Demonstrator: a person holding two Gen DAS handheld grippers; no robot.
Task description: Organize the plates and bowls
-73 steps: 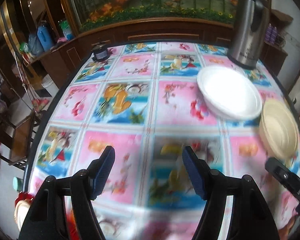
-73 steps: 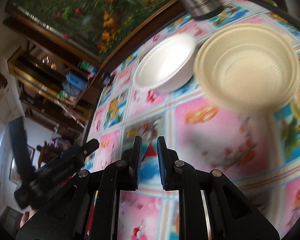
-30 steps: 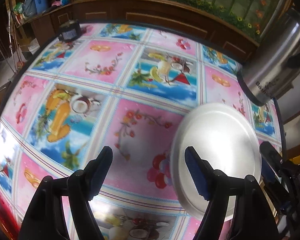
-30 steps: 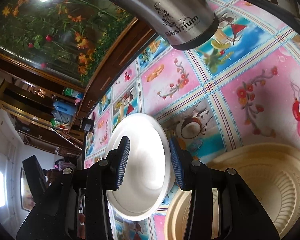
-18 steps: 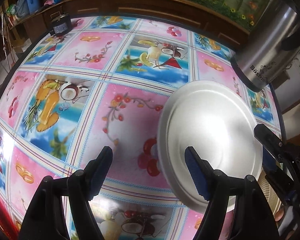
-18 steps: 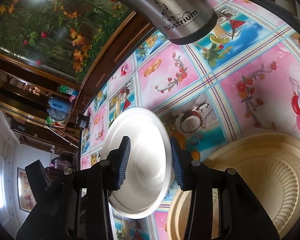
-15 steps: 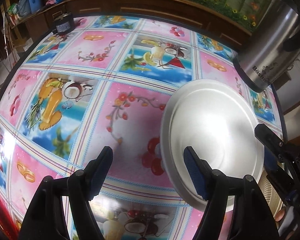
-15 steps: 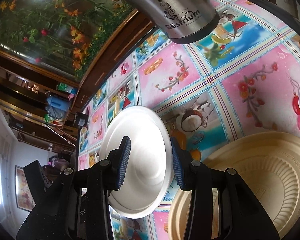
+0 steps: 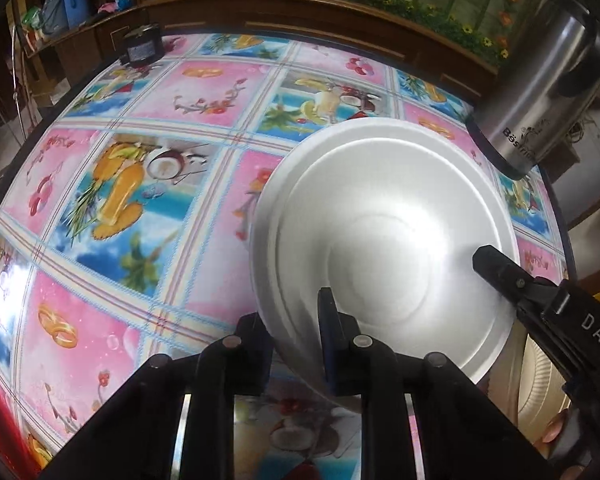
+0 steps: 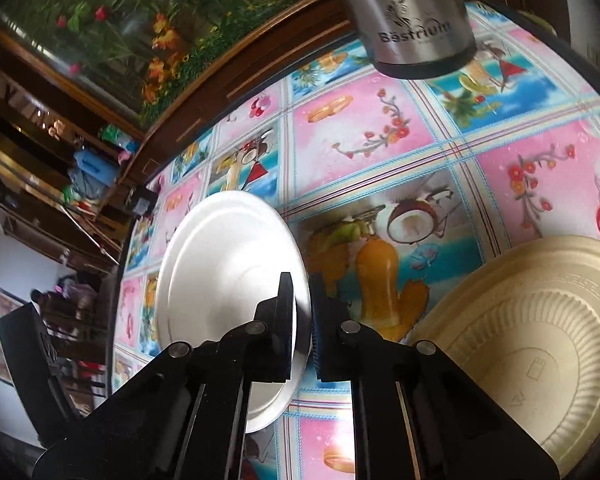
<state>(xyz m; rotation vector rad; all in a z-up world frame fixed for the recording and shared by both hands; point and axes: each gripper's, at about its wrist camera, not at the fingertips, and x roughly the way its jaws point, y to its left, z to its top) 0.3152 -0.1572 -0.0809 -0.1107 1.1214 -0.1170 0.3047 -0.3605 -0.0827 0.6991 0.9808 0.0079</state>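
A white foam plate (image 9: 380,236) lies on the flowered tablecloth (image 9: 120,208), its near rim raised a little. My left gripper (image 9: 296,336) is closing its jaws on that near rim, one finger under it and one on top. From the opposite side my right gripper (image 10: 302,312) is shut on the plate's (image 10: 228,280) rim; its finger (image 9: 496,268) shows in the left wrist view. A cream ribbed bowl (image 10: 532,344) sits just right of the plate, also seen as the cream bowl (image 9: 540,380) behind the right gripper.
A steel thermos (image 9: 540,92) stands at the table's far right edge, close behind the plate; the same thermos (image 10: 412,12) tops the right wrist view. A small black device (image 9: 140,46) sits at the far left edge. A wooden cabinet (image 9: 300,12) runs behind the table.
Both grippers have moved in onto the white plate from opposite sides and their jaws have come together on its rim. The plate's near rim has tipped up.
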